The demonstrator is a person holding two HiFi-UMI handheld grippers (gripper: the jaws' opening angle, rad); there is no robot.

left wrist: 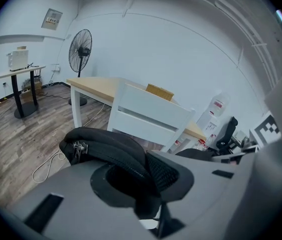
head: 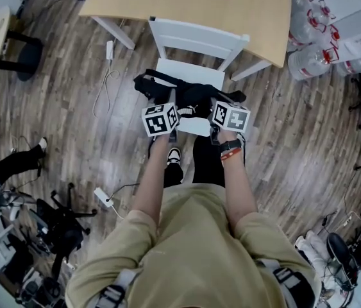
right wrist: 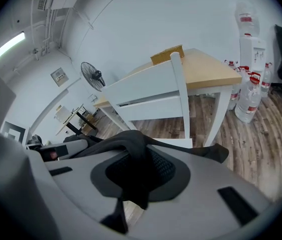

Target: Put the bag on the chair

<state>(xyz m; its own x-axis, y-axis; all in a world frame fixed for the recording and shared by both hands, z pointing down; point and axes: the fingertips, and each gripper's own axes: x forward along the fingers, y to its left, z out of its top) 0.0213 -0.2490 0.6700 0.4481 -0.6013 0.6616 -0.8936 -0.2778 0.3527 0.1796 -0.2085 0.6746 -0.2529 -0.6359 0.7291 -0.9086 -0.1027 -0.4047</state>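
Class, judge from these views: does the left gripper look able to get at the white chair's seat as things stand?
Probably yes. The left gripper, shut on the black bag, hangs by the seat's front edge; only the bag lies between, and the table stands behind the backrest.

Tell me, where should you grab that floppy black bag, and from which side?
Grab the black fabric bag by its top edge, near each end, coming from the open front of the white wooden chair. It looks soft and droopy, so two spread grips should keep it level. The left tool and right tool pinch it that way.
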